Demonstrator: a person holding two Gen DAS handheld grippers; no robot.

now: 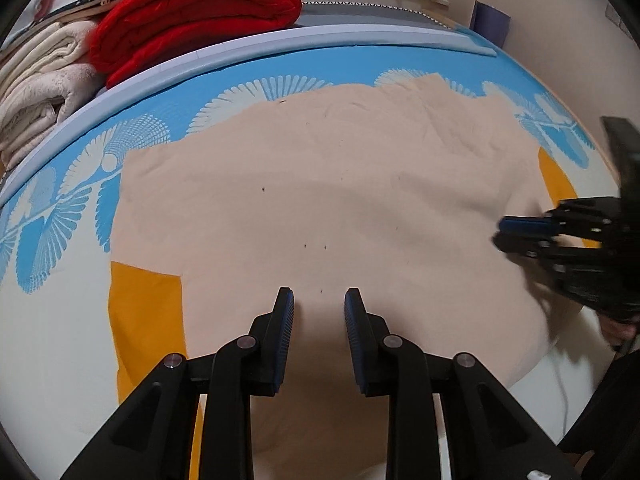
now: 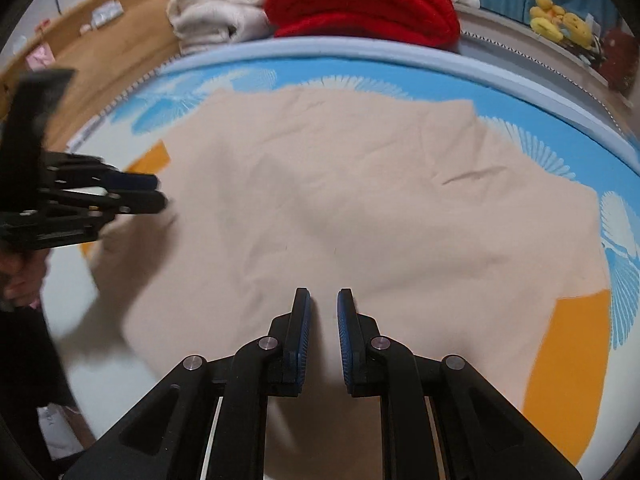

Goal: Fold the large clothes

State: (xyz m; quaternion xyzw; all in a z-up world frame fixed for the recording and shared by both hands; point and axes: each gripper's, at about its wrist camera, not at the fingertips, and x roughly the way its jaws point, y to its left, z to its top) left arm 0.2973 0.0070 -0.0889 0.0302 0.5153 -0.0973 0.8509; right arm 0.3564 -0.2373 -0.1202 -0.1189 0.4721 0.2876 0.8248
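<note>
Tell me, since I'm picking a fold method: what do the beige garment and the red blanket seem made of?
Beige garment: looks like thin, matte woven cotton or a blend; it lies flat with fine sharp creases. Red blanket: looks like thick, soft knit or fleece; it has ribbed lines and bulky rounded folds. Neither fibre is certain.

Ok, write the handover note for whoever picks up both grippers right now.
Left gripper: open, nothing between its jaws, above the near part of the beige garment.
Right gripper: slightly open, also empty, over the same garment.
The garment lies spread fairly flat on the blue patterned bed cover, with a few creases. Folded red blanket and cream blankets are stacked beyond the bed edge.
Done: garment laid out and released. How many folds it already has I cannot tell.
Left: probably regrasp an edge and fold again.
</note>
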